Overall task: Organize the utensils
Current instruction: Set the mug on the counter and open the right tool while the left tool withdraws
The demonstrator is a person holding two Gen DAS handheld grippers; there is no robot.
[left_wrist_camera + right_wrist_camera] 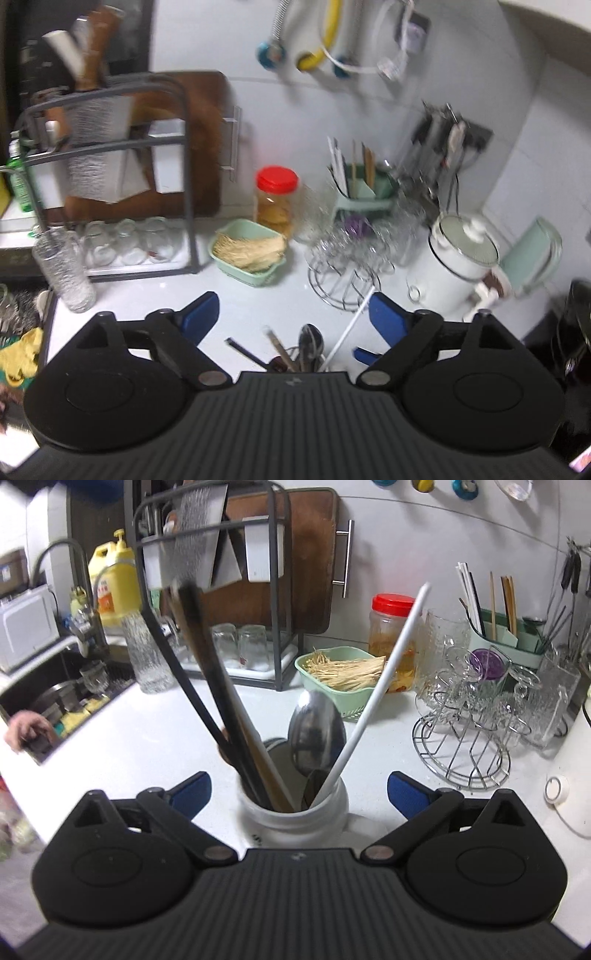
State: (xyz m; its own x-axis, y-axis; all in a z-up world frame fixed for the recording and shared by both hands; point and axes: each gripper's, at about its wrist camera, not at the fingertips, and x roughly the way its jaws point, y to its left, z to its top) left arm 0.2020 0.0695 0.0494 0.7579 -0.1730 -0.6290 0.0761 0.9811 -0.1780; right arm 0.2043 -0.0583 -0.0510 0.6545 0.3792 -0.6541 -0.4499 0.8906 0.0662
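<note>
Nearest my right camera stands the white utensil jar (293, 821), directly under the right gripper (299, 790), whose blue-padded jaws are spread wide to either side of it and touch nothing. From the jar a metal spoon (317, 731), a white chopstick (384, 686) leaning right, and a bundle of dark and wooden chopsticks (218, 686) leaning left fan upward. My left gripper (291, 321) is also wide open and empty; between its pads I see the tops of the same utensils (295, 350) low in the frame, though this view is blurred. Behind the jar on the white counter (147, 731) sit a green basket (341, 675) of pale sticks, a red-lidded jar (393, 642), a wire glass rack (465, 738), and a green holder (509, 638) with more chopsticks. At far left, a person's hand (26, 729) rests at the sink's edge.
</note>
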